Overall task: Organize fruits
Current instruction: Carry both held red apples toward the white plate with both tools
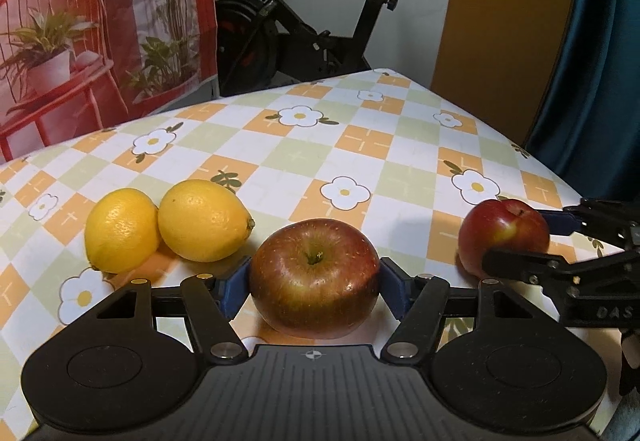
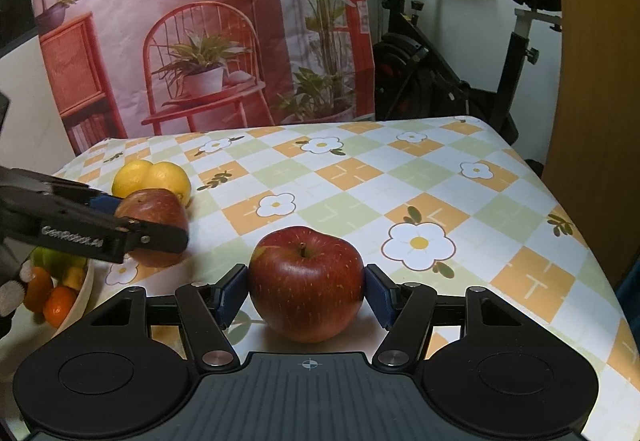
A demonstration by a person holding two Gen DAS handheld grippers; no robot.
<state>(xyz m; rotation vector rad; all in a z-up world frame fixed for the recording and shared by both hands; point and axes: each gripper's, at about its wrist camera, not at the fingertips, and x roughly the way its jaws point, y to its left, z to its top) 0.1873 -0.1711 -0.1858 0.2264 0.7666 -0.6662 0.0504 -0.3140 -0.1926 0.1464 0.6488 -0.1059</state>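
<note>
On the checkered desk (image 1: 360, 157) we see the left gripper (image 1: 314, 287) with its jaws pinching a brownish-red apple (image 1: 315, 278), two lemons (image 1: 166, 226) just beside it. Our right gripper (image 2: 306, 291) pinches a redder apple (image 2: 306, 283). Near the desk's left edge sits a fruit bowl (image 2: 82, 299).

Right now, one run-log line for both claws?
left claw: shut on brownish apple | right claw: shut on red apple | lemons: on table
</note>
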